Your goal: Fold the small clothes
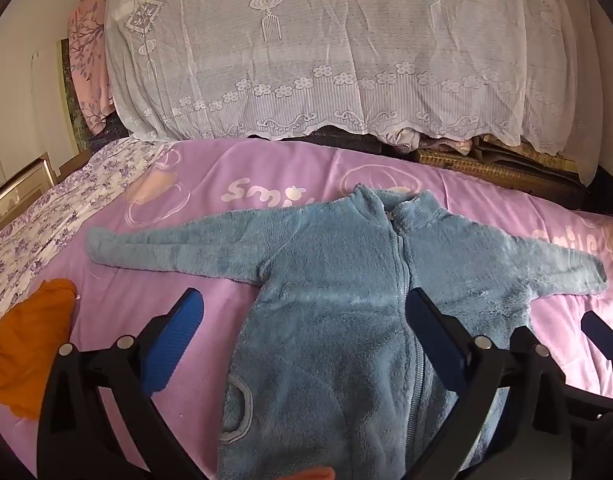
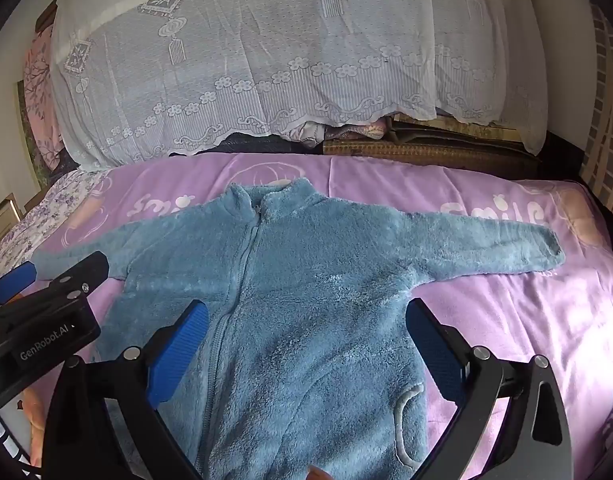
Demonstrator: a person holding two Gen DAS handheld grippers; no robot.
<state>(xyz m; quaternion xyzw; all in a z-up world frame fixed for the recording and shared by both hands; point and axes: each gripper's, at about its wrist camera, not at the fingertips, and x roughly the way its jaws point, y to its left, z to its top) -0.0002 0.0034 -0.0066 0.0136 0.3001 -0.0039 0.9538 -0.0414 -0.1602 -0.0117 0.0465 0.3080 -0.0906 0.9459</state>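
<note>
A small blue fleece jacket [image 1: 338, 280] lies flat on a purple bedspread [image 1: 146, 300], zipper up, both sleeves spread out sideways. It also shows in the right wrist view [image 2: 306, 280]. My left gripper [image 1: 306, 336] is open and empty above the jacket's left half, one finger over the purple cover and one near the zipper. My right gripper [image 2: 306, 344] is open and empty above the jacket's right half. The left gripper's body [image 2: 46, 304] shows at the left of the right wrist view.
An orange cloth [image 1: 30, 340] lies on the bed to the left. A white lace cover [image 1: 326, 48] drapes over a pile behind the bed. A floral sheet [image 1: 38, 224] lies at the far left. A woven box [image 2: 426, 152] sits at the back.
</note>
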